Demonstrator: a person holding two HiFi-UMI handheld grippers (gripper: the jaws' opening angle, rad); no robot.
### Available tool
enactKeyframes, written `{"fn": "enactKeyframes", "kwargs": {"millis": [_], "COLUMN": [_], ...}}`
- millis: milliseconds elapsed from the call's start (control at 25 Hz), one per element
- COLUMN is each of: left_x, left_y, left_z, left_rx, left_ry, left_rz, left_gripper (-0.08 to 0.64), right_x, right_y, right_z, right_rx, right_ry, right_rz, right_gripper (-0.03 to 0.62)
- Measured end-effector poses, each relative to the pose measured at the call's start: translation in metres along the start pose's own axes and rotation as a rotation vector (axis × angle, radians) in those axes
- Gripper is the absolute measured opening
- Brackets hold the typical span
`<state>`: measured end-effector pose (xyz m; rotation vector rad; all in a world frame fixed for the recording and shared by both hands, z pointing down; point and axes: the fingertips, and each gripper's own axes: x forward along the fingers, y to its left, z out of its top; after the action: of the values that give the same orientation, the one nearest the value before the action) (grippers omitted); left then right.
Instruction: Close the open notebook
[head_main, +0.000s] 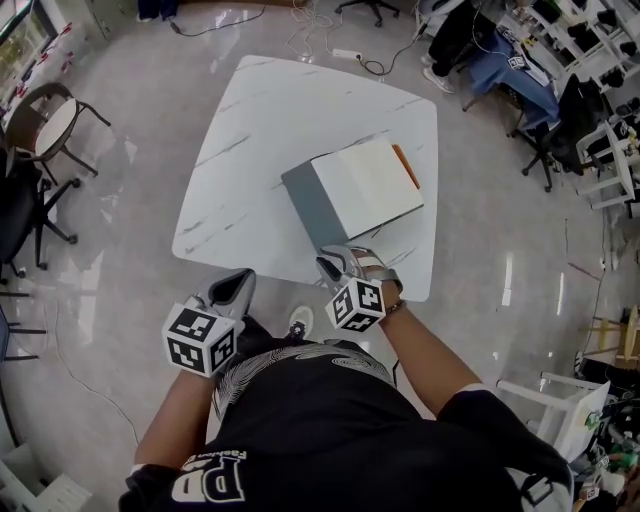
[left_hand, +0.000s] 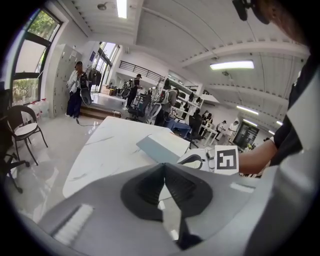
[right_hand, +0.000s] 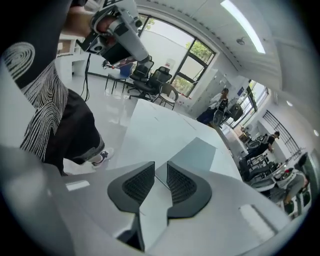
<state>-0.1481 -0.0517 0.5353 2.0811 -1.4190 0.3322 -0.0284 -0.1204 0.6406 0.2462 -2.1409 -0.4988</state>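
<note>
Open grey-covered notebook (head_main: 355, 190) lay at 4 o'clock on white marble counter (head_main: 250, 150). Right tool (head_main: 345, 262), slightly spread and empty, sat by its 6 o'clock corner; likely needed to hook cover edge and fold it over. Left tool (head_main: 235, 287) pressed together.

Clad in a black short-sleeved shirt (head_main: 340, 430) printed with fine white swirling lines and white lettering on one sleeve, with a grey-shelled left gripper (head_main: 240, 280) and right gripper (head_main: 335, 263), each bearing a white cube (head_main: 200, 340) of black square markers and dark ribbed pads (right_hand: 137, 184).
</note>
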Motion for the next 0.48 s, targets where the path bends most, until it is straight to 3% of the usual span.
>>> {"fn": "enactKeyframes", "kwargs": {"millis": [240, 480], "left_x": [-0.006, -0.004], "left_y": [0.005, 0.003], "left_z": [-0.008, -0.016], "left_rx": [-0.019, -0.029], "left_ry": [0.007, 0.021], "left_rz": [0.023, 0.013], "left_gripper": [0.058, 0.058], "right_x": [0.011, 0.020], "right_y": [0.005, 0.001], "right_z": [-0.001, -0.007], "right_rx": [-0.180, -0.256], "right_ry": [0.029, 0.052], "right_rz": [-0.038, -0.081], "right_gripper": [0.079, 0.136]}}
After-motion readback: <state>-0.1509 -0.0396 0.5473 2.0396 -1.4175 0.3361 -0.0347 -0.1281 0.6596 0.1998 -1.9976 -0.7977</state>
